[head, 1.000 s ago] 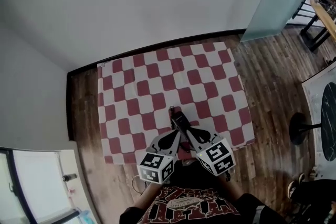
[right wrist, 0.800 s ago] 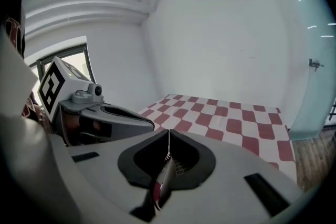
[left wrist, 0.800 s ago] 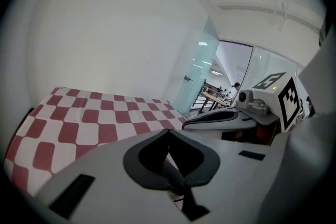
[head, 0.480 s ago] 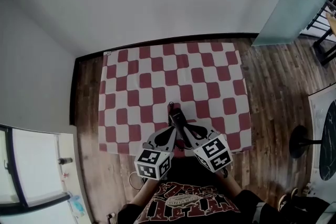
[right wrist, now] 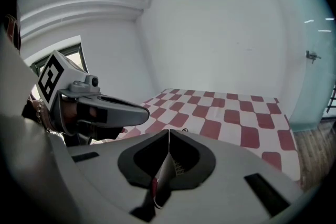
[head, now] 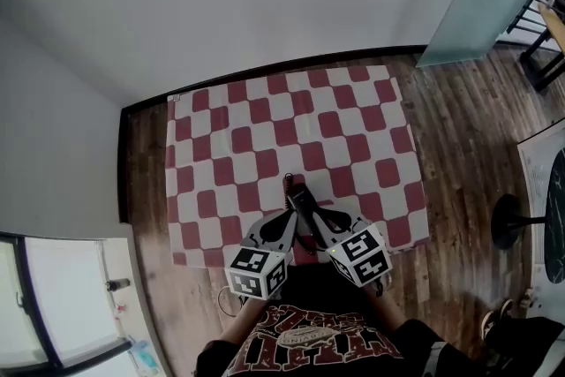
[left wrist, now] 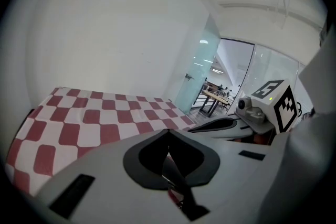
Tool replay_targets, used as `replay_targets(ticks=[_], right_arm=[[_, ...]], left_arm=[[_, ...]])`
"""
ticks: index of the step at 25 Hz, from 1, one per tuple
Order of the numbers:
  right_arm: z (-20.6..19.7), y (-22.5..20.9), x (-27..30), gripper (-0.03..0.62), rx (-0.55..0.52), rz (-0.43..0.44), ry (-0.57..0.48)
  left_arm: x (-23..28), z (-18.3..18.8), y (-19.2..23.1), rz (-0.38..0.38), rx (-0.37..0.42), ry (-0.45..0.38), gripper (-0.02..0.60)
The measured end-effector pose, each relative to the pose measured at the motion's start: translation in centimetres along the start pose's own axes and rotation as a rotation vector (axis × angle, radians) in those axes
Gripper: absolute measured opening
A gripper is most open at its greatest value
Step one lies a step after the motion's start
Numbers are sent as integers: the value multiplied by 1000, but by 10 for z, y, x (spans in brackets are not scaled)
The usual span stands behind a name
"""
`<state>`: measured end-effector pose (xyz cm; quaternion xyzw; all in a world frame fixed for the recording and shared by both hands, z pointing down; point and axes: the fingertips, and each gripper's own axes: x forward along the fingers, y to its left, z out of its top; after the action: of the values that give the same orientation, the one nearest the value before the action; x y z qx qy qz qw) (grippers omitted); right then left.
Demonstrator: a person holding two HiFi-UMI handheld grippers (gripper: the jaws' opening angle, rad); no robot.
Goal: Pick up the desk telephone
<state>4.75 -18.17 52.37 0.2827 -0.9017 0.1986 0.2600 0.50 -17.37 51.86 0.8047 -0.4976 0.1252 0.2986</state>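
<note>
**Pick-up not yet begun: both tongs closed and empty, telephone not in sight**

A person is standing at the near edge of a worktop (head: 265, 124) draped in red-and-white check. The person is holding the left tongs (left wrist: 168, 135) and the right tongs (right wrist: 168, 136) low and close to the body. In the head view the two sets of tips are converging over the near part of the check. Each gripper view is showing its own jaws pressed together along a thin seam with nothing between them, so neither pair is gripping anything.

No view is showing the desk telephone as a recognisable object, and the checked surface ahead of the tongs is looking bare. A small dark-red curl (head: 289, 182) is lying just beyond the tips, but it is too small to identify. It may be a length of cord. If the telephone is present, it is probably sitting beneath the gripper bodies or outside the views.

As a judgement, nothing of the task is showing as done. Finding the telephone, opening the tongs, closing them on it and lifting it all remain.
</note>
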Motion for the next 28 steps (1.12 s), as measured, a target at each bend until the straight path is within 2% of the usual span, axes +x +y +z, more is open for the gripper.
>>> replay_targets(ticks=[6, 13, 19, 23, 28], right_arm=[[-10, 3, 16, 20, 30, -72, 54], [-11, 10, 29, 20, 43, -158, 79], [-28, 9, 37, 20, 48, -206, 152], [-42, 1, 41, 20, 2, -246, 223], [-49, -4, 51, 20, -16, -250, 238]], left_arm=[[0, -1, 13, -80, 33, 51, 8], [-3, -6, 27, -159, 36, 94, 8], [-6, -8, 39, -186, 38, 112, 8], [-6, -8, 41, -202, 40, 116, 8], [-6, -9, 42, -213, 30, 114, 8]])
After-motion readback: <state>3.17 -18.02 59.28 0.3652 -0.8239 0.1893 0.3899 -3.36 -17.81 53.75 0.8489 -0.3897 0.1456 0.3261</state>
